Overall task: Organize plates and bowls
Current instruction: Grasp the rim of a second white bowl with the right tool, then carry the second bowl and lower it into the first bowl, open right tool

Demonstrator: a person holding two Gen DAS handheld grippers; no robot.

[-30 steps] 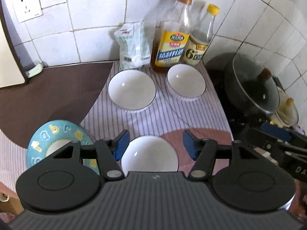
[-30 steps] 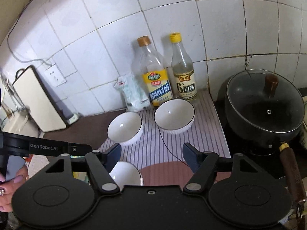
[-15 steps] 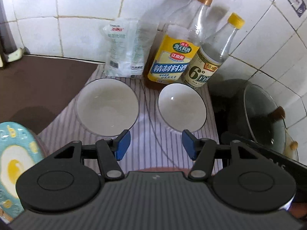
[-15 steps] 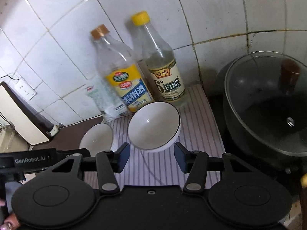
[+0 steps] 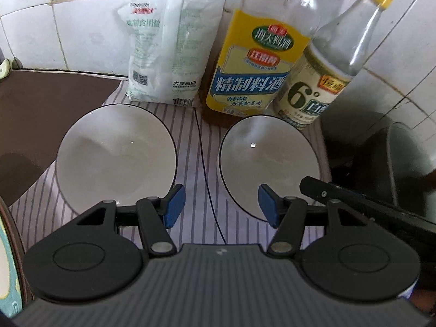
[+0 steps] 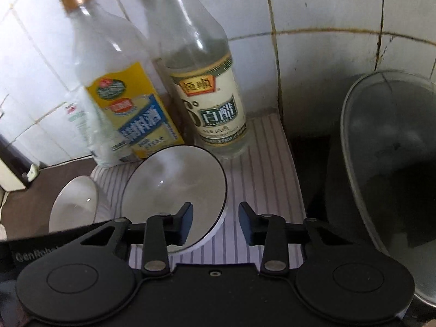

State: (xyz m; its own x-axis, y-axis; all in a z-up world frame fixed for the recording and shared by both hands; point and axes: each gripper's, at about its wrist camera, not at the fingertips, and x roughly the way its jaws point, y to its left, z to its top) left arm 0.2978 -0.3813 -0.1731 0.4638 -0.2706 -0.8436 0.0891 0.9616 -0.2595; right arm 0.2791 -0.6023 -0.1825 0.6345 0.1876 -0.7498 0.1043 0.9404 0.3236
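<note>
Two white bowls with dark rims sit side by side on a striped cloth (image 5: 199, 141). In the left wrist view the left bowl (image 5: 114, 155) and the right bowl (image 5: 268, 163) lie just beyond my open, empty left gripper (image 5: 220, 207), which is over the gap between them. In the right wrist view my open right gripper (image 6: 215, 224) straddles the near right rim of the right bowl (image 6: 174, 190); its left finger is over the bowl's inside. The left bowl (image 6: 73, 207) shows further left. A blue plate's edge (image 5: 6, 267) is at far left.
A yellow-labelled cooking wine bottle (image 5: 253, 76), a white vinegar bottle (image 5: 321, 87) and a salt bag (image 5: 163, 51) stand against the tiled wall behind the bowls. A black pot with glass lid (image 6: 389, 169) is close on the right.
Both grippers have moved forward and down towards the two back bowls. The third, nearer bowl has dropped out of view. The right gripper has reached the right bowl's rim.
</note>
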